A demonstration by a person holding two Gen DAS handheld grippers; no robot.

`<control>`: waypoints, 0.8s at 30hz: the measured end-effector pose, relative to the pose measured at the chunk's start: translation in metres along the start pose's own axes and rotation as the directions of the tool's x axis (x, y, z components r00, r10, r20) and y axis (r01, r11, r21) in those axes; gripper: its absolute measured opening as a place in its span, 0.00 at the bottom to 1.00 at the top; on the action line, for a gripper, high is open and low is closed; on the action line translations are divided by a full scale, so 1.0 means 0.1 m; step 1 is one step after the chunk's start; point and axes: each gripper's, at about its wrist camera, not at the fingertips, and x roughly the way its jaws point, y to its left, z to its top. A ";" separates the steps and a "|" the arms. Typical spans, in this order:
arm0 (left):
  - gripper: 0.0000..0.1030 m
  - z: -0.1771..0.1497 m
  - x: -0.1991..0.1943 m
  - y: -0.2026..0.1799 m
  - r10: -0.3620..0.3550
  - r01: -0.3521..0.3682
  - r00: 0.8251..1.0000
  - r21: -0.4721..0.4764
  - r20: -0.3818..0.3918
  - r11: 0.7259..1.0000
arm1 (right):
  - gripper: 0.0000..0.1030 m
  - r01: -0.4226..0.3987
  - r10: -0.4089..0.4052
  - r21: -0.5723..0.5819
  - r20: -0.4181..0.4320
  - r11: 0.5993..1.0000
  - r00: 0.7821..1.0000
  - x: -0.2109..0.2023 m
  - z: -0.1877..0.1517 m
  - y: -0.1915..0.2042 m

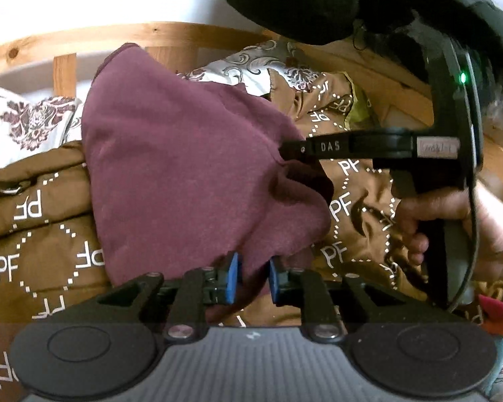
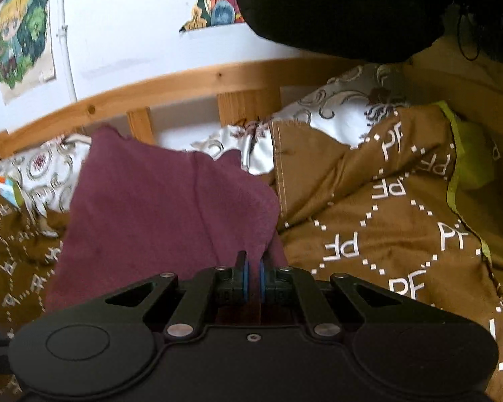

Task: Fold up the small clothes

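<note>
Maroon knit garment (image 1: 184, 167) lies on brown quilted bedspread with white PF lettering (image 1: 33, 234), far end raised against wooden bed rail (image 2: 184, 80). Left gripper (image 1: 253, 278) and right gripper (image 2: 252, 276) both clenched on garment's near edge.

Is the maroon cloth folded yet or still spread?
Mid-fold: maroon cloth mostly spread on the quilt, right edge bunched and lifted by both tools.

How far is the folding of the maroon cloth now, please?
Done: the maroon cloth lies mostly spread on the brown bedcover; no finished fold is visible. In hand: the left claw has the near edge between its pads, and the right claw is shut on the right edge, lifting a bunched fold. Left: bringing the edges over and flattening the cloth.
</note>
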 end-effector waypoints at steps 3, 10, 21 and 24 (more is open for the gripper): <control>0.43 0.04 -0.12 0.06 -0.019 0.020 1.000 -0.025 0.011 0.999 | 0.05 0.003 -0.003 0.013 -0.006 1.000 1.000 0.03 0.00 0.00; 0.79 0.15 -0.45 0.37 0.042 -0.029 0.996 -0.162 0.077 0.986 | 0.07 0.046 -0.046 0.013 -0.014 0.999 0.999 0.08 0.02 0.10; 0.87 0.14 -0.23 1.05 0.124 -0.119 0.992 -0.357 -0.010 0.926 | 0.11 0.097 -0.097 0.027 -0.031 0.995 0.995 0.02 0.01 0.11; 0.87 0.12 -0.12 1.11 0.124 -0.126 0.992 -0.337 -0.029 0.933 | 0.11 0.102 -0.101 0.019 -0.035 0.995 0.994 0.02 -0.01 0.13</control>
